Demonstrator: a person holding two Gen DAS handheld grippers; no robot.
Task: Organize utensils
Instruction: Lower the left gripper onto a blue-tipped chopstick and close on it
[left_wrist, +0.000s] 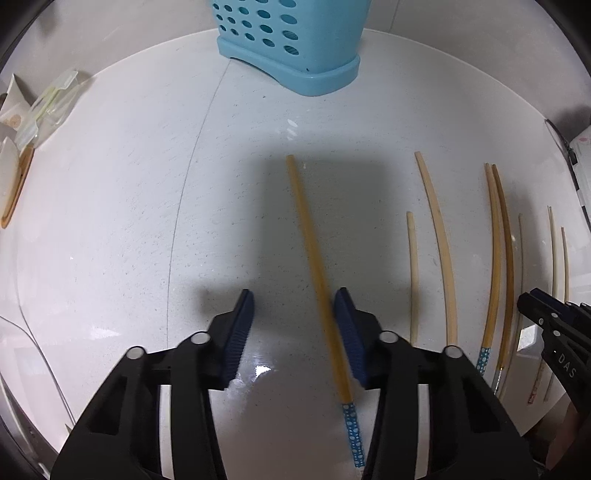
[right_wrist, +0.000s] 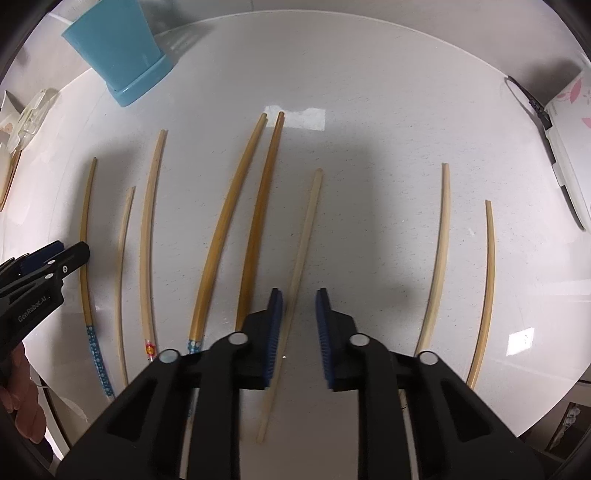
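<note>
1. A white speckled tabletop (left_wrist: 110, 221) carries everything; loose chopsticks lie on it in a rough row, all on the near side of the blue basket (left_wrist: 288, 48).
2. Nearest, the left gripper (left_wrist: 293, 295) points down at the surface. Its fingers (left_wrist: 240, 332) stand moderately apart around a yellow chopstick with a blue dotted end (left_wrist: 314, 266). The stick runs along the right-hand pad, while the other pad is clear of it, so nothing is clamped.
3. The right gripper (right_wrist: 299, 293) also points down, further from the basket. Its fingers (right_wrist: 271, 332) leave a narrow gap over a pale plain chopstick (right_wrist: 303, 251), which passes beside the left-hand pad and is not pinched.
4. Between the two grippers lie a darker pair of chopsticks (right_wrist: 229, 221), tips close together, and some thinner sticks.
5. Two more pale chopsticks (right_wrist: 443, 229) lie beyond the right gripper, furthest from the basket.
6. The basket stands upright at the far side of the tabletop, perforated with oval holes.
7. Clear plastic packets (left_wrist: 48, 107) sit at the tabletop's edge, left of the basket.
</note>
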